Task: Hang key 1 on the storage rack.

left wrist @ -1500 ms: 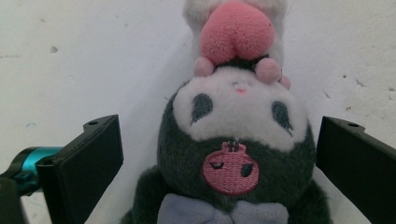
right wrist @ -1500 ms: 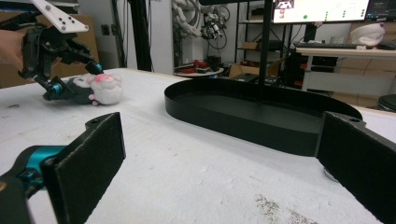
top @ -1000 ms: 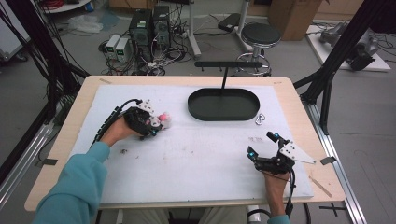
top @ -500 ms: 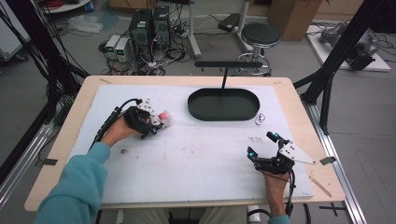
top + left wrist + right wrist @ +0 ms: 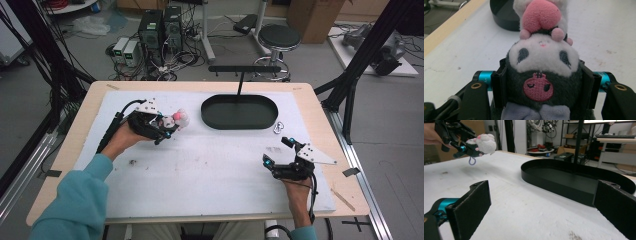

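Right now the left gripper [image 5: 167,127] is pinching a plush toy [image 5: 543,67] between its jaws, holding it off the white mat [image 5: 200,175] at about nine o'clock from the black oval tray [image 5: 239,112]. The right gripper [image 5: 277,151] is waiting near five o'clock of the tray, jaws spread and empty. Soft stuffing is compressing under the grip, so the toy may be prone to slipping or twisting free.
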`<control>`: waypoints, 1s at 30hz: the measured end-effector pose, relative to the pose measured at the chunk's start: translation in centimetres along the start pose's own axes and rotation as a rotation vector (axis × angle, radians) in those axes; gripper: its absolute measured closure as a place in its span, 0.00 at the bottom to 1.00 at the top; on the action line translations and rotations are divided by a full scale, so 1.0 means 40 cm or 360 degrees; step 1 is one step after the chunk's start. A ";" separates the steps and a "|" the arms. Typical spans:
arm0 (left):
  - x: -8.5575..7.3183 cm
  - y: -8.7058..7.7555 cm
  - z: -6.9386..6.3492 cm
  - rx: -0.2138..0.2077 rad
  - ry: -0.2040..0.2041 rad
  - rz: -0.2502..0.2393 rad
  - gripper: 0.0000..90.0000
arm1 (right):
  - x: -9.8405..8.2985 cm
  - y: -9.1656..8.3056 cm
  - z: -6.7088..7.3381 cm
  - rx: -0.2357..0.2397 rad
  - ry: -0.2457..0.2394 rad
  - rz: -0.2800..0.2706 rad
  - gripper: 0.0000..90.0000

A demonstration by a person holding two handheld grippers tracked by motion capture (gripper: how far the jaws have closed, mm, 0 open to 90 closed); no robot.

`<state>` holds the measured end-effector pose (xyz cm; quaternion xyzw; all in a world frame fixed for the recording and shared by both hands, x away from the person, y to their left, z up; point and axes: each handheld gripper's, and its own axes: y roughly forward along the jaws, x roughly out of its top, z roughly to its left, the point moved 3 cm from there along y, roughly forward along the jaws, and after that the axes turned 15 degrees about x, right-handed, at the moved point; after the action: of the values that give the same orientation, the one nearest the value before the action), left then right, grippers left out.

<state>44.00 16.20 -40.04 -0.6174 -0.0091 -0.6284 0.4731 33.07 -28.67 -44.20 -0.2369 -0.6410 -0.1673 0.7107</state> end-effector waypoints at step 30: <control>0.096 -0.055 -0.124 -0.0270 -0.0088 -0.0399 0.43 | 0.212 0.171 0.006 0.0606 -0.0134 0.0266 0.01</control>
<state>39.66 12.23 -36.94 -0.6664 -0.0461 -0.6637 0.3367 37.59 -22.29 -36.61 -0.1573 -0.6682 0.0264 0.7266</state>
